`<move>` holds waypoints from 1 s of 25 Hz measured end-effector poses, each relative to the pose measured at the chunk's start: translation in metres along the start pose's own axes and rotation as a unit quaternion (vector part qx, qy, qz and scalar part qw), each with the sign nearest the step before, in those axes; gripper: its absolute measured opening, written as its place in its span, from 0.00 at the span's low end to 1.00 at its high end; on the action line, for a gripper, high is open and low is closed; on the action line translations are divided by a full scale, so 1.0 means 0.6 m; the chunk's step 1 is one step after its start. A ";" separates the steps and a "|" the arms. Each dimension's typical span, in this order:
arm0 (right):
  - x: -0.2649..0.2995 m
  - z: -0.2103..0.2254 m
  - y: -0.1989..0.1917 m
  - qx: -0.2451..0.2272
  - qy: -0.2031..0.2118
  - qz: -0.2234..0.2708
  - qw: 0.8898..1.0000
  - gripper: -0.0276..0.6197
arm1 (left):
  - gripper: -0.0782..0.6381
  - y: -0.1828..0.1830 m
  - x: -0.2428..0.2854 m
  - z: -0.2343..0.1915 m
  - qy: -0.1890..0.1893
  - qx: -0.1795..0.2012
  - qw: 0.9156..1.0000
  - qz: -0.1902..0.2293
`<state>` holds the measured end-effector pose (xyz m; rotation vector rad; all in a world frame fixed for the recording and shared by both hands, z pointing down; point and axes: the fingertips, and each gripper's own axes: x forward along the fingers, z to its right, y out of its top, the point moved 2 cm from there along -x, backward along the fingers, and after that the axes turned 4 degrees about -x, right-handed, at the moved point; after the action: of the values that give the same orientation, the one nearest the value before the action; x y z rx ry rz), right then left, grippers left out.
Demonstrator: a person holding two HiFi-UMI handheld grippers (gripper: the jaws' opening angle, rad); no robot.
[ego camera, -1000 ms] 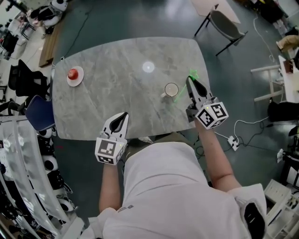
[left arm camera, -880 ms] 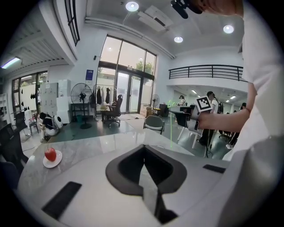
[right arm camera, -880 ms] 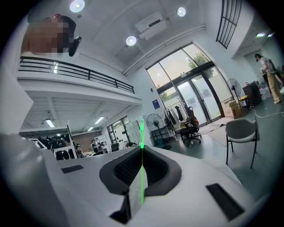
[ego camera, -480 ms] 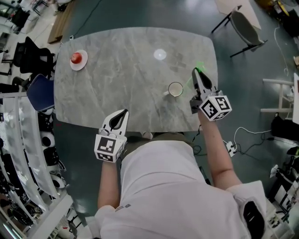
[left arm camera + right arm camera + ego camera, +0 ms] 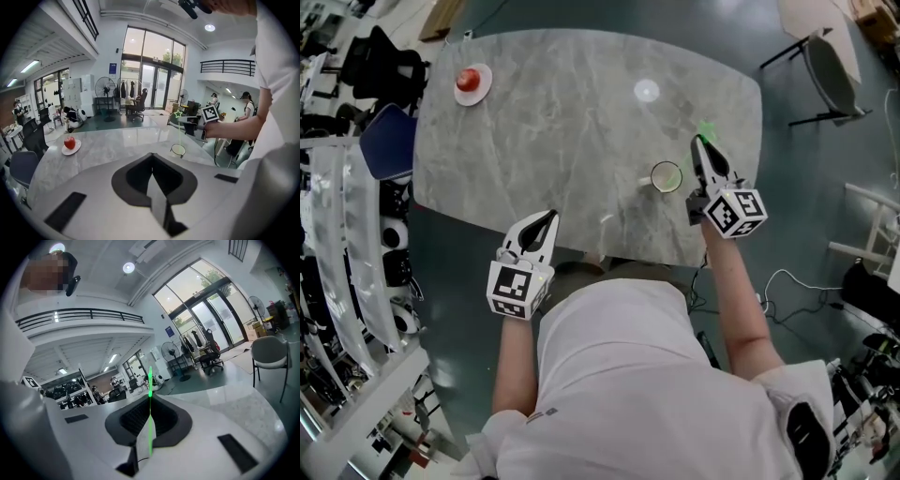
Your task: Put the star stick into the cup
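A thin green star stick (image 5: pixel 706 130) stands almost upright, and my right gripper (image 5: pixel 697 142) is shut on it just right of the cup (image 5: pixel 667 176) on the grey marble table (image 5: pixel 572 122). In the left gripper view the star stick (image 5: pixel 178 129) hangs straight over the cup (image 5: pixel 178 149), with its lower end at the cup's mouth. Its shaft (image 5: pixel 150 423) runs up between the right gripper's (image 5: pixel 150 401) closed jaws. My left gripper (image 5: pixel 546 217) is shut and empty at the table's near edge, well left of the cup.
A red apple on a white plate (image 5: pixel 472 81) sits at the far left corner of the table. A blue chair (image 5: pixel 389 141) stands at the left side and a grey chair (image 5: pixel 827 75) beyond the right edge. Racks line the left.
The star stick was slanted beside the cup; it now stands upright at the cup in the right gripper. The head view has shifted. The left gripper has stayed where it was.
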<state>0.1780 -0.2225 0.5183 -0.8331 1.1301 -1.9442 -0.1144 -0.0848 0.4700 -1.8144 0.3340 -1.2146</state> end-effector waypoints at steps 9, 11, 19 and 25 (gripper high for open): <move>0.020 -0.001 -0.051 0.011 0.016 -0.026 0.999 0.07 | 0.11 -0.020 0.000 -0.004 0.016 -0.014 1.000 -0.015; 0.022 -0.001 -0.057 0.010 0.018 -0.031 0.999 0.07 | 0.11 -0.023 0.001 -0.004 0.018 -0.016 1.000 -0.015; 0.023 -0.005 -0.079 -0.006 0.025 -0.047 0.999 0.07 | 0.11 -0.041 -0.004 0.004 0.025 -0.025 0.999 -0.019; 0.020 -0.017 -0.087 -0.019 0.028 -0.052 0.998 0.07 | 0.11 -0.045 -0.014 0.005 0.029 -0.030 0.999 -0.017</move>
<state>0.1496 -0.2100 0.5631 -0.8791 1.1813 -2.0483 -0.1225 -0.0627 0.4861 -1.8448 0.3781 -1.2944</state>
